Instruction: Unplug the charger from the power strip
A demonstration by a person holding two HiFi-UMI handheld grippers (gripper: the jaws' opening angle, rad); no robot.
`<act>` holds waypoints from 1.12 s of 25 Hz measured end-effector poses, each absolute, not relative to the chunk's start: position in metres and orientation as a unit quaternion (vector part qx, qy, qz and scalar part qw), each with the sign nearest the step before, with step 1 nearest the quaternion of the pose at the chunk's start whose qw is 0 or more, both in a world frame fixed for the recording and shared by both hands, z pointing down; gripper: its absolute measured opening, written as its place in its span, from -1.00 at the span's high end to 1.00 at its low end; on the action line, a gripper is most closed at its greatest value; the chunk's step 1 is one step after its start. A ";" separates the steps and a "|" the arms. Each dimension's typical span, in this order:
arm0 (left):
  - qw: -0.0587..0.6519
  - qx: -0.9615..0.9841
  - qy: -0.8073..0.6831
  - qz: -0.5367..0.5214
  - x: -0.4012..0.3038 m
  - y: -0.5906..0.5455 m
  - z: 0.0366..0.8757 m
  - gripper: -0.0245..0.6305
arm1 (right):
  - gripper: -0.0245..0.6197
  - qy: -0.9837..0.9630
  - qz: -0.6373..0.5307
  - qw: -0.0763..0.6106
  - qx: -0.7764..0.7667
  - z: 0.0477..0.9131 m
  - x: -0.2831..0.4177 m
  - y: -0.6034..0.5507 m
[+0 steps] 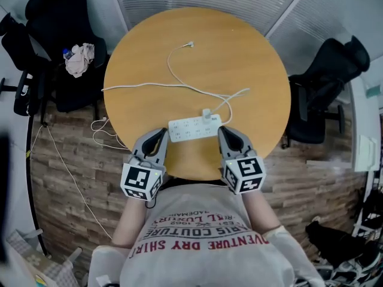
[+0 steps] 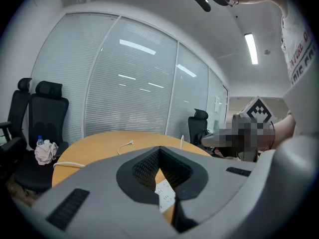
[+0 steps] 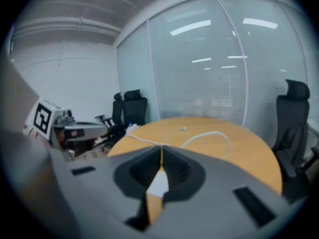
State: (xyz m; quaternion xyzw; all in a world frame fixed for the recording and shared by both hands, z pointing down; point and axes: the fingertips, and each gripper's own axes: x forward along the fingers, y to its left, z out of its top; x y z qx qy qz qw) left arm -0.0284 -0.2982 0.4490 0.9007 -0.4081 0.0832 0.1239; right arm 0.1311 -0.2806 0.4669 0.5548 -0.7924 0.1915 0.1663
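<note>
A white power strip (image 1: 194, 128) lies on the near part of the round wooden table (image 1: 239, 58). A small white charger (image 1: 207, 113) is plugged into its far edge. The charger's thin cable (image 1: 173, 70) loops away to a loose end at the far side. My left gripper (image 1: 161, 133) sits just left of the strip and my right gripper (image 1: 221, 130) just right of it, both apart from it. Each has its tips together with nothing held. The strip shows through the gap behind the tips in the left gripper view (image 2: 165, 193) and in the right gripper view (image 3: 158, 185).
The strip's thicker white cord (image 1: 137, 86) runs left off the table to the wooden floor. Black office chairs stand at the left (image 1: 57, 23) and right (image 1: 326, 82). The left one holds a crumpled cloth (image 1: 79, 58). Glass walls with blinds stand behind the table.
</note>
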 end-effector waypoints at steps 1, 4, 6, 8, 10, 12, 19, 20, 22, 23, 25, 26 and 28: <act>0.129 0.898 -0.411 0.086 -0.027 -0.300 0.455 0.84 | 0.83 -0.793 0.198 0.174 0.549 0.474 0.132 -0.283; 0.144 0.892 -0.417 0.096 -0.023 -0.305 0.477 0.84 | 0.83 -0.796 0.211 0.199 0.531 0.494 0.133 -0.290; 0.152 0.890 -0.416 0.107 -0.018 -0.306 0.498 0.84 | 0.83 -0.797 0.221 0.215 0.519 0.509 0.134 -0.296; 0.163 0.888 -0.411 0.128 -0.012 -0.306 0.526 0.84 | 0.83 -0.798 0.236 0.228 0.506 0.525 0.134 -0.299; 0.177 0.885 -0.403 0.154 -0.005 -0.303 0.555 0.84 | 0.83 -0.798 0.247 0.238 0.495 0.540 0.133 -0.300; 0.191 0.880 -0.395 0.181 0.000 -0.301 0.581 0.84 | 0.83 -0.799 0.253 0.248 0.485 0.552 0.133 -0.301; 0.245 0.849 -0.403 0.239 0.000 -0.300 0.641 0.84 | 0.83 -0.797 0.273 0.280 0.460 0.584 0.134 -0.302; 0.248 0.843 -0.408 0.247 -0.002 -0.301 0.648 0.84 | 0.83 -0.796 0.275 0.283 0.459 0.588 0.134 -0.303; 0.253 0.833 -0.419 0.258 -0.004 -0.305 0.656 0.84 | 0.83 -0.794 0.277 0.290 0.456 0.595 0.133 -0.305; 0.255 0.831 -0.422 0.258 -0.004 -0.307 0.657 0.84 | 0.83 -0.793 0.278 0.294 0.455 0.598 0.132 -0.306; 0.252 0.833 -0.424 0.252 -0.005 -0.309 0.656 0.84 | 0.83 -0.788 0.281 0.303 0.456 0.603 0.130 -0.307; 0.251 0.834 -0.424 0.249 -0.005 -0.309 0.656 0.84 | 0.80 -0.786 0.285 0.306 0.456 0.606 0.129 -0.308; 0.257 0.834 -0.426 0.238 -0.005 -0.309 0.655 0.84 | 0.37 -0.781 0.292 0.309 0.457 0.610 0.126 -0.310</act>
